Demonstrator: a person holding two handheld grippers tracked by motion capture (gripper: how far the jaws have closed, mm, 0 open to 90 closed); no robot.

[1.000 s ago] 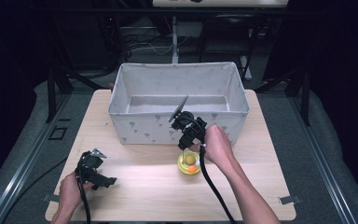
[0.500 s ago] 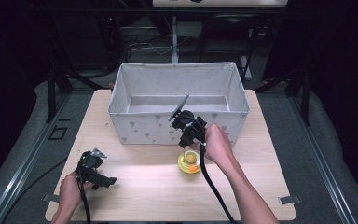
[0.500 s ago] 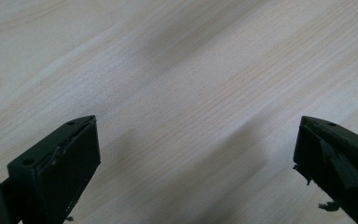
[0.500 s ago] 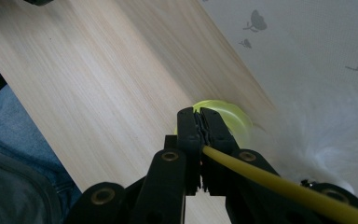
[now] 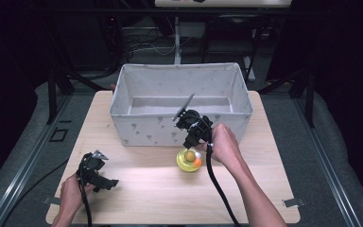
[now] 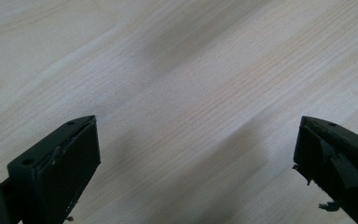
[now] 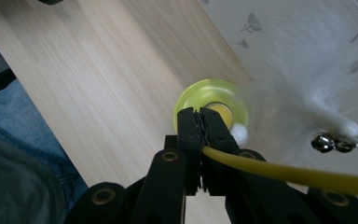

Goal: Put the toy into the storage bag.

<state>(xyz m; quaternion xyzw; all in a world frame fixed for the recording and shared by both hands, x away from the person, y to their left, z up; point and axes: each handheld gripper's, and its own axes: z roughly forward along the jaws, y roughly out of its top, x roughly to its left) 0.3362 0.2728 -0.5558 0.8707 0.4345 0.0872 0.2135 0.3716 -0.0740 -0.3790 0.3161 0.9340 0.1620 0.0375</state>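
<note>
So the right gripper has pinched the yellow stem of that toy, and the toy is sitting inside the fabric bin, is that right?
Not quite. The right gripper is shut on the yellow stem, but the toy sits on the wooden table, in front of the fabric bin, not inside it. The high view shows this.

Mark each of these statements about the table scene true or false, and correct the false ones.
1. The right gripper is shut on the yellow rod of a cat toy. True.
2. The toy's yellow-green base lies inside the fabric bin. False: it sits on the wooden table, in front of the bin.
3. The left gripper stands with its jaws apart over bare wood. True.
4. The left gripper holds a white feather. False: nothing is between its jaws; the white feather hangs at the toy by the right gripper.
5. The bin's fabric carries small grey printed figures. True.
</note>
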